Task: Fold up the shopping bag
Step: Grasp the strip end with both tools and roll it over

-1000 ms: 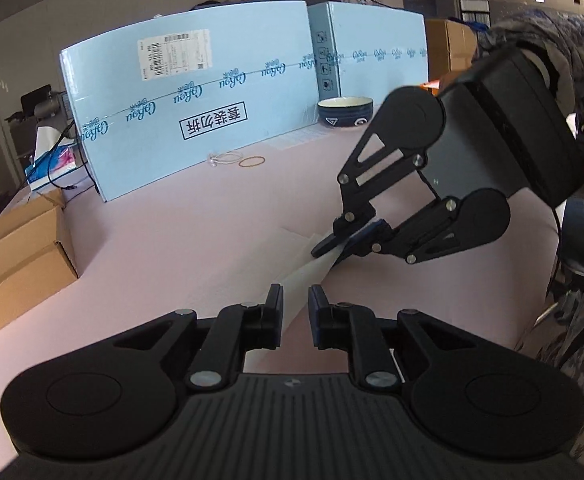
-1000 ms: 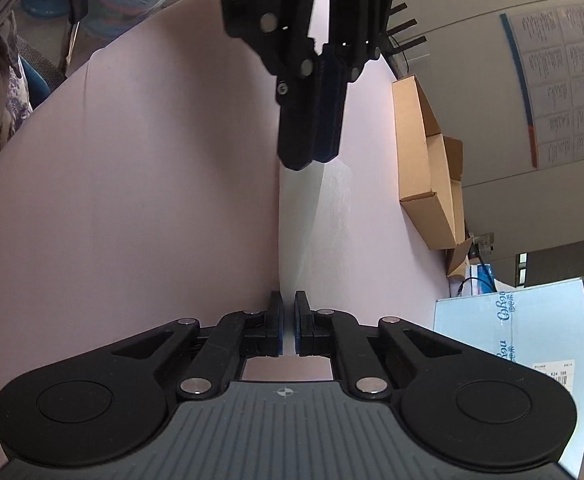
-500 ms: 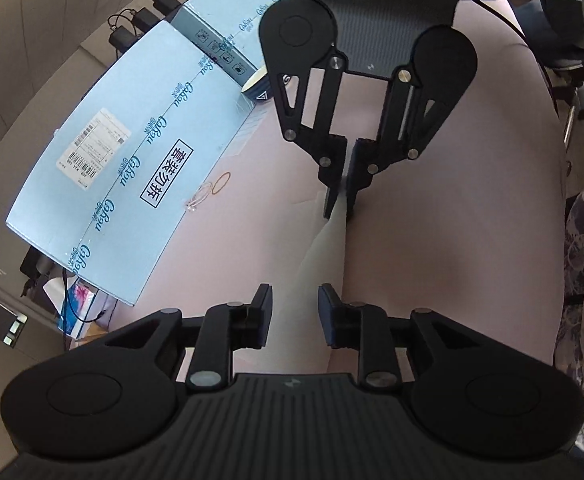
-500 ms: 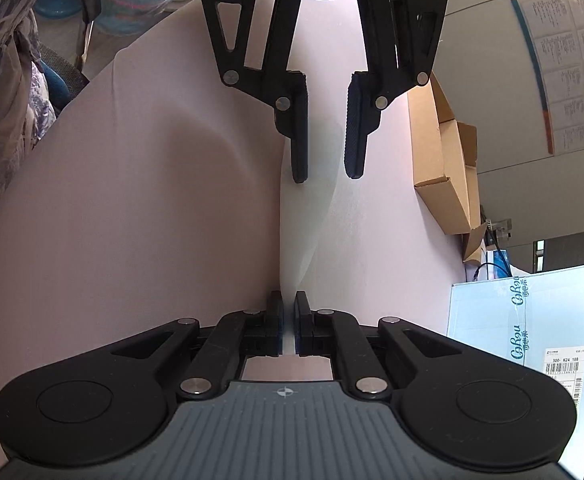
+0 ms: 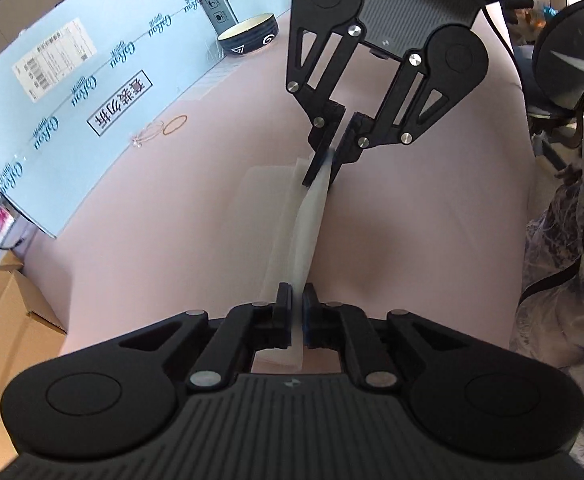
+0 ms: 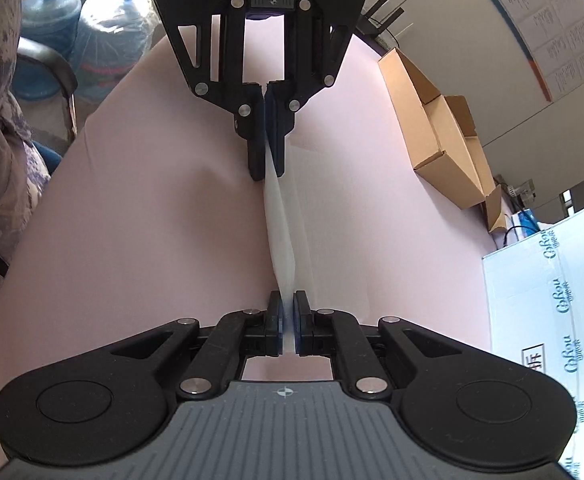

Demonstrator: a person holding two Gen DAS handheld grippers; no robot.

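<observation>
A translucent white shopping bag (image 5: 312, 216) is folded into a long strip on the pink table (image 5: 151, 216). One edge is raised and stretched between my two grippers, which face each other; the rest (image 5: 267, 184) lies flat. In the left wrist view my left gripper (image 5: 298, 300) is shut on the near end of the strip, and my right gripper (image 5: 320, 174) pinches the far end. In the right wrist view my right gripper (image 6: 287, 308) is shut on the bag (image 6: 281, 232), and the left gripper (image 6: 267, 170) clamps the opposite end.
Tall light-blue cartons (image 5: 91, 92) stand along the table's far side, with a dark bowl (image 5: 247, 38) and a rubber band (image 5: 175, 124) near them. Brown cardboard boxes (image 6: 444, 136) sit past one table edge. Water bottles (image 6: 51, 12) and a person's patterned clothing (image 5: 572, 240) are at the other.
My left gripper swung round to face the right one, then shut on the near end of the bag; half a second ago it stood open. The right gripper kept its grip.
</observation>
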